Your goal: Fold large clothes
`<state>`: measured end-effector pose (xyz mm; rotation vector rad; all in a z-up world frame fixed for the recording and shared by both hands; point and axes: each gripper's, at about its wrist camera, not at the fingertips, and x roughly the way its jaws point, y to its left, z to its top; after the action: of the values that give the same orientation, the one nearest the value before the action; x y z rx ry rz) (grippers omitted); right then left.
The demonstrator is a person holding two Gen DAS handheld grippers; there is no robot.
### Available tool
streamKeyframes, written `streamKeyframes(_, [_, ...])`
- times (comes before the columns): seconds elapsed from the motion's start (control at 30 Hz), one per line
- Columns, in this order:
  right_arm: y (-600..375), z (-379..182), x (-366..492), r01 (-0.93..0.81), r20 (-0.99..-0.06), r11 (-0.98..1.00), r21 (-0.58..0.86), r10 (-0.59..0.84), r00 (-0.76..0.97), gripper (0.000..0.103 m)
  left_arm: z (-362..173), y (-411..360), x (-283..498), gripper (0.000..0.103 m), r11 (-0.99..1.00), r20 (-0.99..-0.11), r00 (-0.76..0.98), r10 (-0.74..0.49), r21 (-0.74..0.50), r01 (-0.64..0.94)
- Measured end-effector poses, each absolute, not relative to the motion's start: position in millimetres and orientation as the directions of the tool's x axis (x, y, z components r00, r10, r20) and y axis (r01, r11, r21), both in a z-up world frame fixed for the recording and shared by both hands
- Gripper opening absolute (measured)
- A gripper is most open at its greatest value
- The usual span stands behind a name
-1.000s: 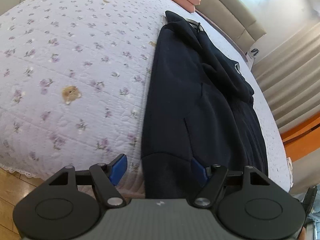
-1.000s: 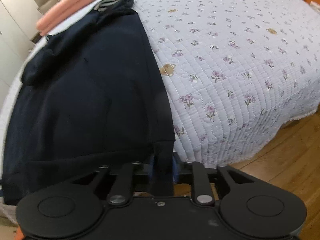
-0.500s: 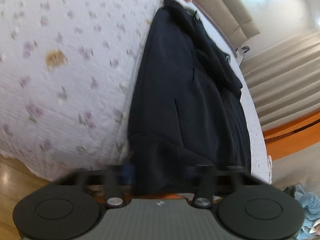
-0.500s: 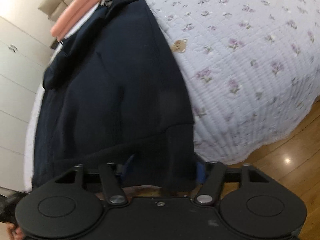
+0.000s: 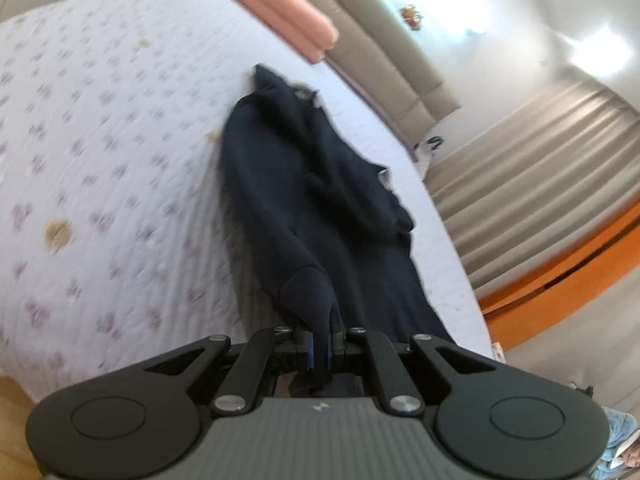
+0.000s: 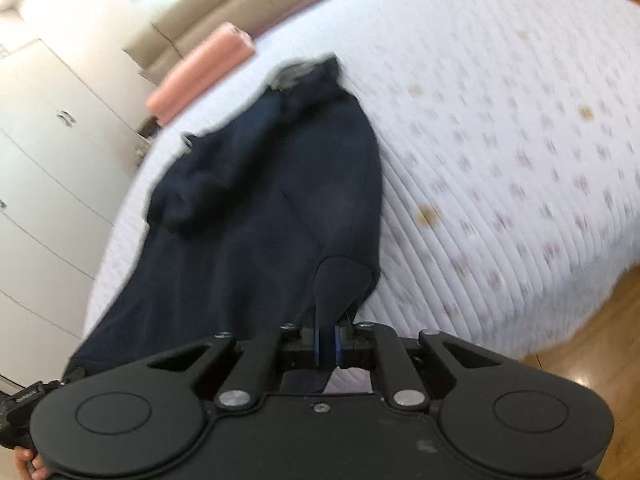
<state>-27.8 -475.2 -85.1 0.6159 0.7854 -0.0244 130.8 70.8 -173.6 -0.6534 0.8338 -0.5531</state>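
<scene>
A floral quilted bed [image 5: 100, 160] stands between pleated curtains [image 5: 532, 200] and white wardrobes [image 6: 48, 184].

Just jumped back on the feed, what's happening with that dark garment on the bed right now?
A person is folding a dark navy garment laid lengthwise on the floral quilted bed. Both handheld grippers are clamped on its near hem: the left gripper pinches one bottom corner and the right gripper pinches the other. The gripped corners are raised off the quilt while the rest of the garment lies on it. A pink rolled cushion sits at the headboard end.
</scene>
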Motion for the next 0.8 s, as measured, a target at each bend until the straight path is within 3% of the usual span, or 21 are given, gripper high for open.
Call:
streamKeyframes(0.37, [-496,-62,53,0.198,-0.589,0.826,0.529,0.189,0.785,0.01,-139,59,192,0.006,0.667,-0.405,0.63,-0.663,-0.701,0.252])
streamKeyframes(0.57, [-540,-62,195,0.18,-0.5,0.807,0.563,0.159,0.851,0.01,-134,33,318,0.006,0.667,-0.327,0.708,-0.626,-0.694,0.27])
streamKeyframes(0.67, [-551,-67,267,0.217,-0.497,0.802,0.557,0.113,0.86,0.012,-133,14,396,0.006,0.683,-0.314,0.751,-0.581,-0.69,0.24])
streamKeyframes(0.73, [-555,-70,303,0.268,-0.522,0.799,0.538,0.066,0.85,0.039,-132,2,438,0.014,0.686,-0.309,0.755,-0.578,-0.684,0.246])
streamKeyframes(0.77, [-557,-71,316,0.296,-0.552,0.8,0.521,0.051,0.832,0.07,-130,-3,456,0.018,0.699,-0.325,0.754,-0.571,-0.674,0.239])
streamKeyframes(0.8, [-558,-70,321,0.301,-0.554,0.803,0.514,0.043,0.831,0.078,-129,-6,469,0.033,0.717,-0.35,0.757,-0.552,-0.663,0.216])
